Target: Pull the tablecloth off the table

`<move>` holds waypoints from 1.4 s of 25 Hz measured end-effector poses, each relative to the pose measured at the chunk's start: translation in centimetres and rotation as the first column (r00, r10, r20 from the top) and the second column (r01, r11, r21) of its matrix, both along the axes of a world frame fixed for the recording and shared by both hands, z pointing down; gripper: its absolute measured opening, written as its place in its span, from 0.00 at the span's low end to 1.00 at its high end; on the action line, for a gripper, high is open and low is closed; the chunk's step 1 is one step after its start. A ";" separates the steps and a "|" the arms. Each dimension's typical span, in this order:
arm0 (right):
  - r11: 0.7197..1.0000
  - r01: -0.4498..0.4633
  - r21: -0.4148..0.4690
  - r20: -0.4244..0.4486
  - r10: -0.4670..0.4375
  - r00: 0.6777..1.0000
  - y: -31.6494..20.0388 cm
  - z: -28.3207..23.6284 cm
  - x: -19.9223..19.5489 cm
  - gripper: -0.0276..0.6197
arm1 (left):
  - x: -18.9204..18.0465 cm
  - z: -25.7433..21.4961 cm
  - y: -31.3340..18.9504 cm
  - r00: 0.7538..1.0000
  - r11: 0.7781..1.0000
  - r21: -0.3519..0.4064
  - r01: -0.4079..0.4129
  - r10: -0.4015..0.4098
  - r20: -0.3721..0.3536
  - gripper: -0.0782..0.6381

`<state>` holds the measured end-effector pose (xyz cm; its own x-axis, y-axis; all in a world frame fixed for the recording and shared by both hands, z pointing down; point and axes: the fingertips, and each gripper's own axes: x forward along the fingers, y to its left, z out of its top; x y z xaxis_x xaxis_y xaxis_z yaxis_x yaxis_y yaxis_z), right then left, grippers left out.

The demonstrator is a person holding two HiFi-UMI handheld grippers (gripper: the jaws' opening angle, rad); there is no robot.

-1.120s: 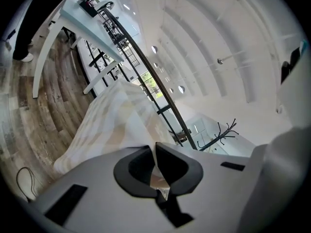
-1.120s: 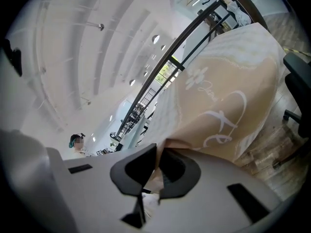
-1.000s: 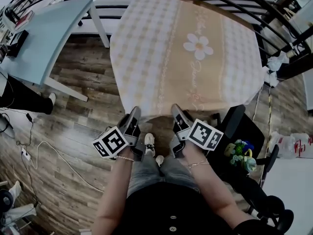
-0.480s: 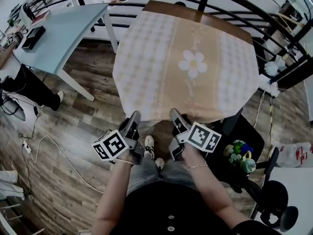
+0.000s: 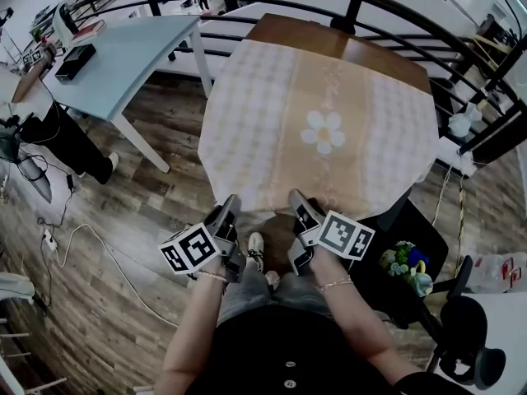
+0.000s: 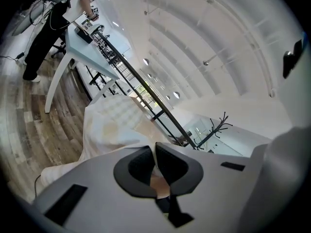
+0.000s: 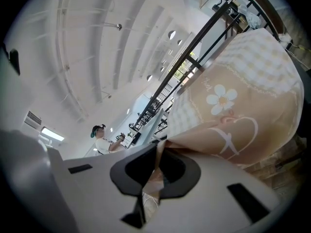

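A beige and white checked tablecloth (image 5: 321, 126) with a white daisy print covers most of a brown wooden table (image 5: 346, 46), whose far edge shows bare. The cloth's near hem hangs toward me. My left gripper (image 5: 232, 204) is shut on the tablecloth's near hem at the left; the fabric is pinched between its black pads (image 6: 154, 166). My right gripper (image 5: 295, 197) is shut on the near hem further right, and cloth (image 7: 243, 110) runs from between its pads up over the table.
A light blue table (image 5: 123, 56) stands at the left, with a person's dark trousers (image 5: 70, 142) beside it. A black railing (image 5: 395, 23) curves behind the table. A black chair (image 5: 412, 253) holding flowers stands at my right. White cables (image 5: 82, 245) lie on the wooden floor.
The cloth has slid toward me, baring more brown tabletop at the far edge. Both grippers keep their hold on the hem and have moved back with me.
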<state>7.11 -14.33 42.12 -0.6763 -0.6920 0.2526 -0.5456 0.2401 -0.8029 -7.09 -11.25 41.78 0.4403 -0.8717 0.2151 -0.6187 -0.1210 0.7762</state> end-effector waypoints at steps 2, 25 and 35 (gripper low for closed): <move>1.000 0.005 0.000 0.005 -0.005 1.000 0.3 0.0 0.1 0.09 | 0.1 0.0 0.3 1.000 1.000 -0.005 0.004 -0.004 0.006 0.13; 0.999 -0.038 -0.001 0.019 0.038 0.999 3.9 -0.9 0.6 0.09 | 0.5 -1.6 3.0 0.999 1.000 0.006 -0.030 0.030 0.020 0.13; 0.995 -0.100 0.009 0.018 0.100 0.995 6.5 -1.4 -0.7 0.09 | -0.9 -1.9 4.7 0.996 0.996 0.005 -0.090 0.090 0.018 0.13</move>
